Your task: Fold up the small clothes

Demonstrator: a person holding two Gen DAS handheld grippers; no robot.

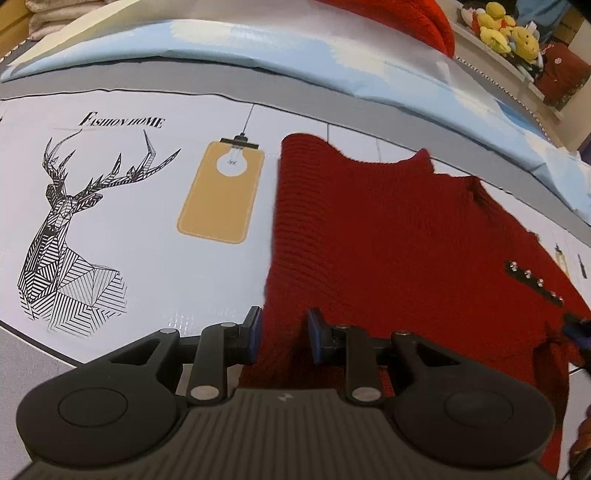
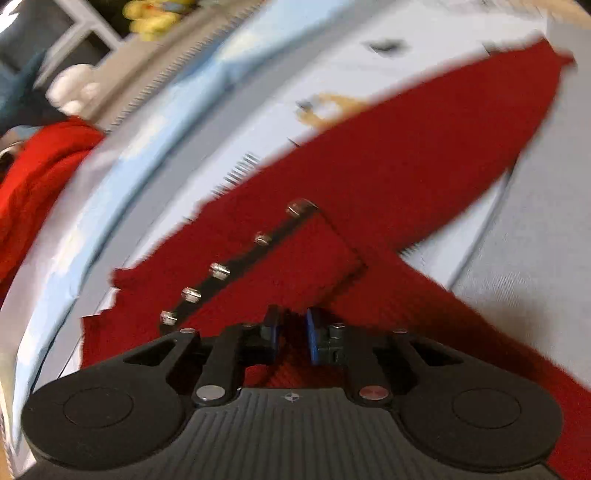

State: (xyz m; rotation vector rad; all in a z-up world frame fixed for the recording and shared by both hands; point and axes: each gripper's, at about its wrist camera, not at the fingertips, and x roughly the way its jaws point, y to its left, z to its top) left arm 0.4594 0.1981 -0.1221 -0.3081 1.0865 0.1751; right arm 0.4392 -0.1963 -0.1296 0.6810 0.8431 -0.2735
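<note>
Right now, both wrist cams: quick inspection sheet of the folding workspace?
Surface: printed cloth with a deer head, a lamp graphic and "Fashion Home" lettering; grey border.
Job's things: red knit garment spread flat, black strip with five silver studs on it.
Clutter: second red knit heaped at the far edge; light blue sheet beyond the border.
Grippers: left gripper has garment edge between its pads, grip unclear; right gripper has red knit bunched between narrow jaws, view blurred.
Cables: nothing seen.
Surroundings: shelf with yellow plush toys; folded pale fabric top left.
</note>
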